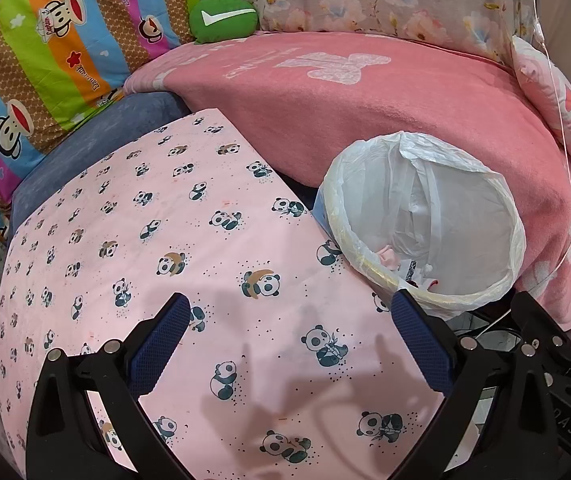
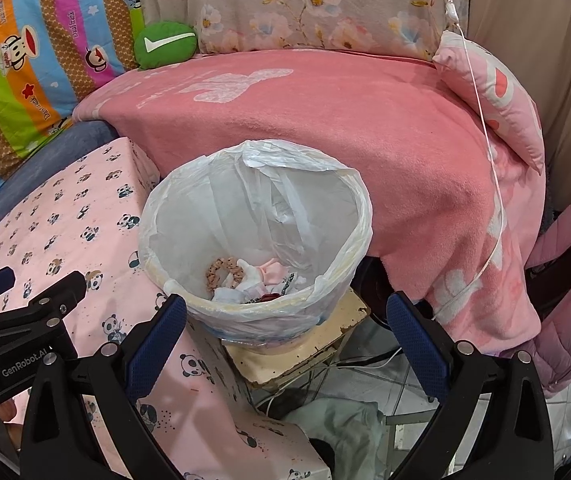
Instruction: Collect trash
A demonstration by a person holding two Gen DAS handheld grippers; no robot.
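A pink blanket (image 2: 325, 128) drapes the bed behind, with a striped cartoon quilt (image 1: 45, 60) and a green cushion (image 2: 165, 44) at the back. In front lies the table (image 1: 145, 240) under a pink panda cloth. Just beside its edge the lined trash bin (image 2: 349, 208) stands upright on a worn stool (image 2: 325, 340), mouth upward, scraps (image 2: 245, 280) at its bottom. The left tool (image 1: 289, 344) and right tool (image 2: 287, 344) both gape wide, empty.

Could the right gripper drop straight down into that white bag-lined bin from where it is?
Probably yes. The right gripper is open and empty, just above the near rim of the white bag-lined bin, whose mouth gapes wide with nothing covering it.
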